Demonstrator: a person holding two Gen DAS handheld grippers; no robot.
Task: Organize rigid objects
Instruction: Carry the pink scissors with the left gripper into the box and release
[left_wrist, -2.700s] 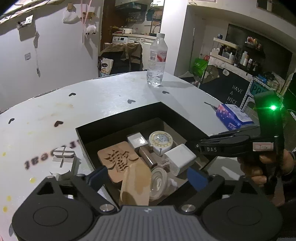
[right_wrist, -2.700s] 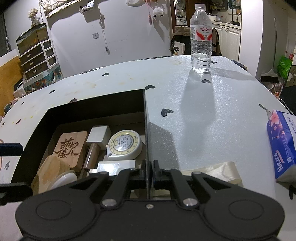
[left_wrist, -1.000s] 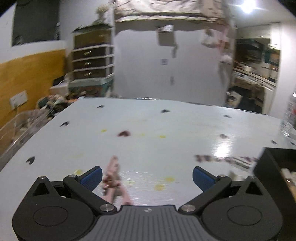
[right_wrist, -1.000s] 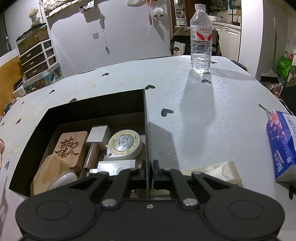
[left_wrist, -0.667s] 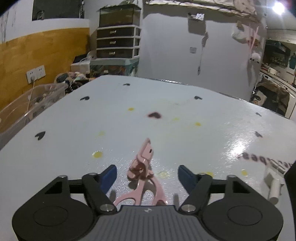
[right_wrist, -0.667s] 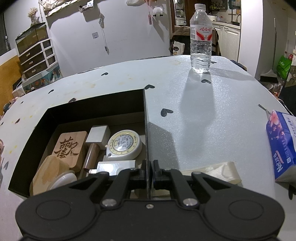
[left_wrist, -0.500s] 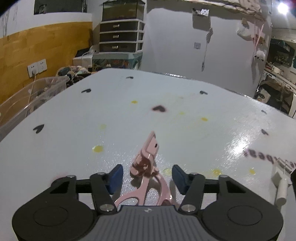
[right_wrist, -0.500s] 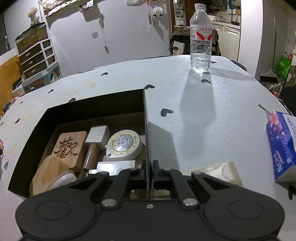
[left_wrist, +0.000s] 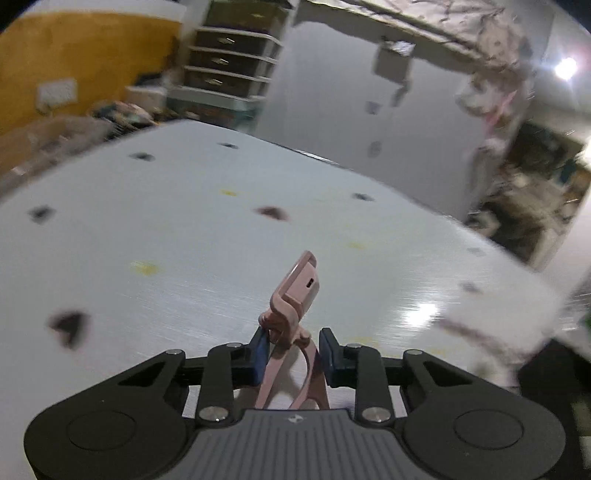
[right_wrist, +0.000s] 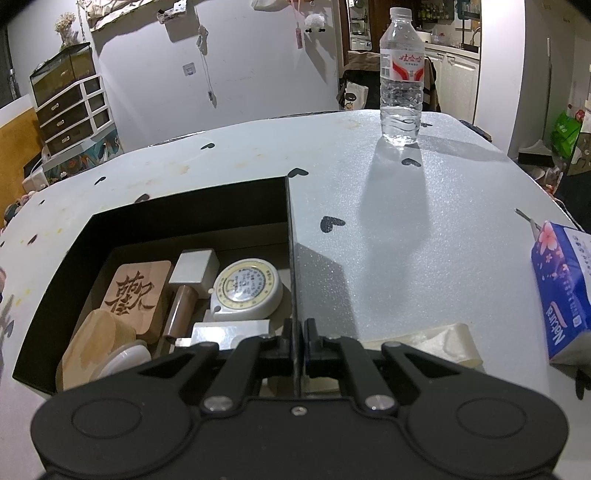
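The pink eyelash curler (left_wrist: 291, 325) sits pinched between the fingers of your left gripper (left_wrist: 291, 345), which have just been closing on it near its hinge, so its curved head sticks out forward over the white surface (left_wrist: 184, 236). Your right gripper (right_wrist: 295, 345) has its fingers pressed on the side wall of the black box (right_wrist: 290, 236), which I judge steadies it for the drop beside the tape measure (right_wrist: 246, 290).

Pink plastic clip (left_wrist: 293, 295) glossy, wood plaque (right_wrist: 135, 291) matt, tbl (right_wrist: 424, 221) grainy
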